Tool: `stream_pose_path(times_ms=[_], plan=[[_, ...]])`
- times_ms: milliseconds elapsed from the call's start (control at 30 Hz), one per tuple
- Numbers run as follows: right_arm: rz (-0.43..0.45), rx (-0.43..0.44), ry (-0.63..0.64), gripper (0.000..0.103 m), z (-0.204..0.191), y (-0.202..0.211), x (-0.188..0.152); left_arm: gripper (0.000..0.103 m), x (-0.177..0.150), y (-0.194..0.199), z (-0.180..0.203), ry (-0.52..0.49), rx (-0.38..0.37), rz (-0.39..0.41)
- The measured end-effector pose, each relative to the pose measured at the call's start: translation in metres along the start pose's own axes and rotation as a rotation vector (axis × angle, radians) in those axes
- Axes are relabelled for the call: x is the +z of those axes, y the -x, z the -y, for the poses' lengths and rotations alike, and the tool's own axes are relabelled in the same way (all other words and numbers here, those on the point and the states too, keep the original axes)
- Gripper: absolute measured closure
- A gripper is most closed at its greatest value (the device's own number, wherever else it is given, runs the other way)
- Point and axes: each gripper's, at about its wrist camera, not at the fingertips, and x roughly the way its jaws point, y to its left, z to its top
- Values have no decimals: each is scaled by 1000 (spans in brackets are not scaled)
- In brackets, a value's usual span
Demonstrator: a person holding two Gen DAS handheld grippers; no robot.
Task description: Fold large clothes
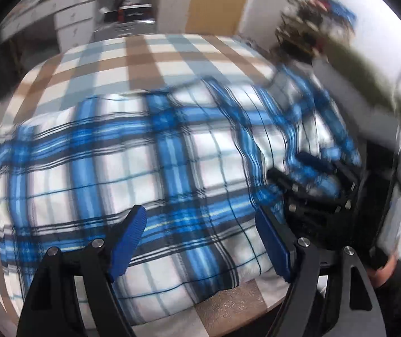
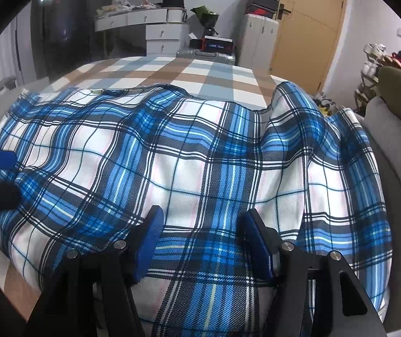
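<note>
Broadly, a bed covered by a sheet [image 2: 189,75] of tan, grey-blue and white checks fills both views, and over it lies the large garment [image 2: 189,168], a woven twill cloth in blue, white and black plaid, rumpled into soft ridges, with one hump rising at its right side. The left wrist view is blurred. The left gripper [image 1: 200,224] hangs just above the cloth with its ribbed blue pads spread wide and nothing between them. The right gripper [image 2: 200,230] has its pads apart too, somewhat narrower, with flat plaid showing in the gap; whether the pads touch the fabric cannot be told. A pale upholstered edge [image 2: 391,151] borders the garment on the right.
</note>
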Motion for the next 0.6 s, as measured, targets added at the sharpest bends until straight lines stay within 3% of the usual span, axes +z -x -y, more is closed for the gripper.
stream_pose_path(times_ms=[67,133,267,367,467,600], plan=[[2,11,-1,44,1,2,-1,28,-6,-19,-1,-23,6,-40],[1,20,-6,44,4,0,2,27,-12,-20,0,-59,29,9],[-2,46,-16,43,8,-1,4,27,-14,-19,3,-63,56,15],[-25,126,-78,42,19,5,9,27,-14,-18,2,-63,54,11],[21,209,-136,41,28,30,7,27,-16,-17,2,-53,49,21],[-22,140,-30,34,10,32,-12,27,-18,-18,2,-50,51,46]])
